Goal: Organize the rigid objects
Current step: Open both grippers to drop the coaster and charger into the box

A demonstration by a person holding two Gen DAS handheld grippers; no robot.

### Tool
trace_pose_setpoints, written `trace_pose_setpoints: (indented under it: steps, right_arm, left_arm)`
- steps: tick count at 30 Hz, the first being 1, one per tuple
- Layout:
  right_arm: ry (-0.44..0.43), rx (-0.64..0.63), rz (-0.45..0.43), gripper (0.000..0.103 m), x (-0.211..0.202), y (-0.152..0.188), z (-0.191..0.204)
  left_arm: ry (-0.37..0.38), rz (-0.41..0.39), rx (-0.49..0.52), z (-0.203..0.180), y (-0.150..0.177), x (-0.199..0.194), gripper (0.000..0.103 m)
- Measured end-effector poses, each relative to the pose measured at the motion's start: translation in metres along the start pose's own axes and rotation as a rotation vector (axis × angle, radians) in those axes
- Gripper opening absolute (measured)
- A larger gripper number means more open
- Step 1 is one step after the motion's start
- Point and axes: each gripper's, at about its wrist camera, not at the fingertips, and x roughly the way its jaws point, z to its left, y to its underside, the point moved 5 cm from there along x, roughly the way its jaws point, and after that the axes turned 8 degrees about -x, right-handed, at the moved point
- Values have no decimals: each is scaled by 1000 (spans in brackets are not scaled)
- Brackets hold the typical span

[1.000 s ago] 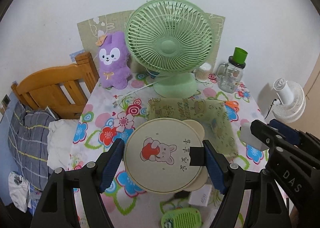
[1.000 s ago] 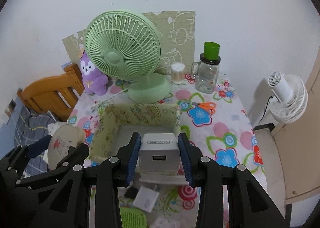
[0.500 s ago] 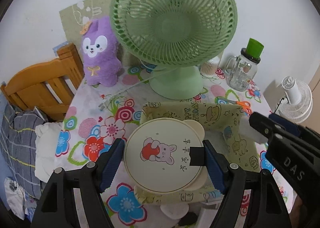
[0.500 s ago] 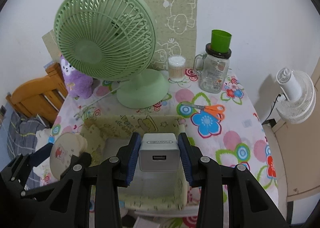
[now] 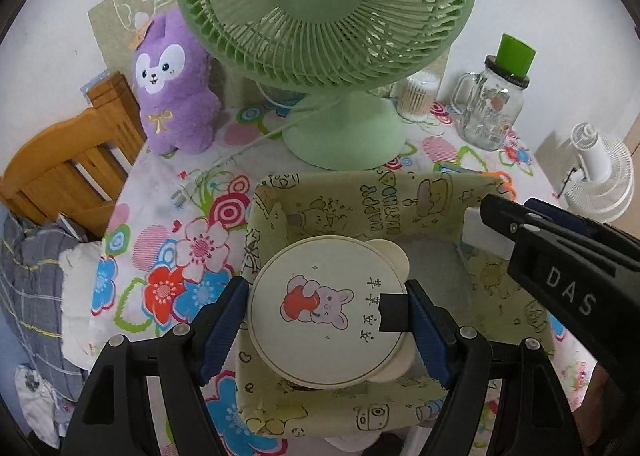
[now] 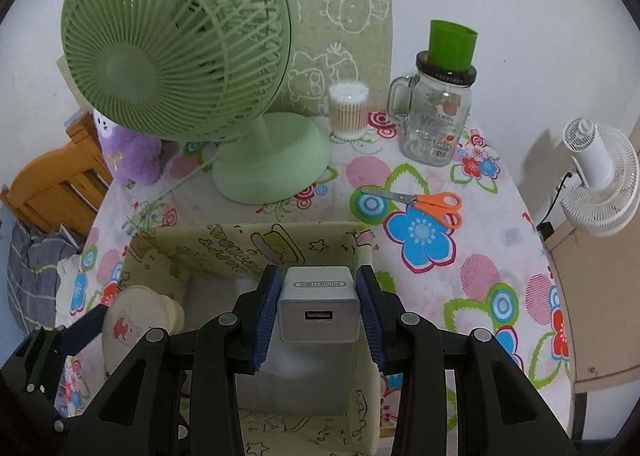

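**Both claws loaded over the fabric box**

The left gripper [image 5: 326, 316] is clamped on a round cream mirror [image 5: 326, 308] with a bunny print, its blue pads tight against the rim at 3 and 9 o'clock. It hangs over the near-left part of the yellow cartoon-print box [image 5: 360, 200]. The right gripper [image 6: 318, 306] is closed on a small white charger [image 6: 318, 304], USB port facing the camera, over the open box [image 6: 248, 244]. On the flowered tablecloth [image 6: 460, 268], a green fan [image 6: 176, 40] stands at 12 o'clock behind the box, orange scissors [image 6: 424, 204] at 2 o'clock, and a glass jar [image 6: 436, 124] beyond them.
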Motion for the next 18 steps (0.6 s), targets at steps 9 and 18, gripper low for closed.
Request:
trace_pose_setpoints:
  steps: [9, 18]
  right_arm:
    - [16, 16, 31, 43, 19, 0, 1]
    - [67, -61, -14, 93, 5, -2, 13]
  left_arm:
    - [-5, 4, -6, -2, -2, 1, 82]
    - [-5, 9, 21, -9, -2, -1, 99]
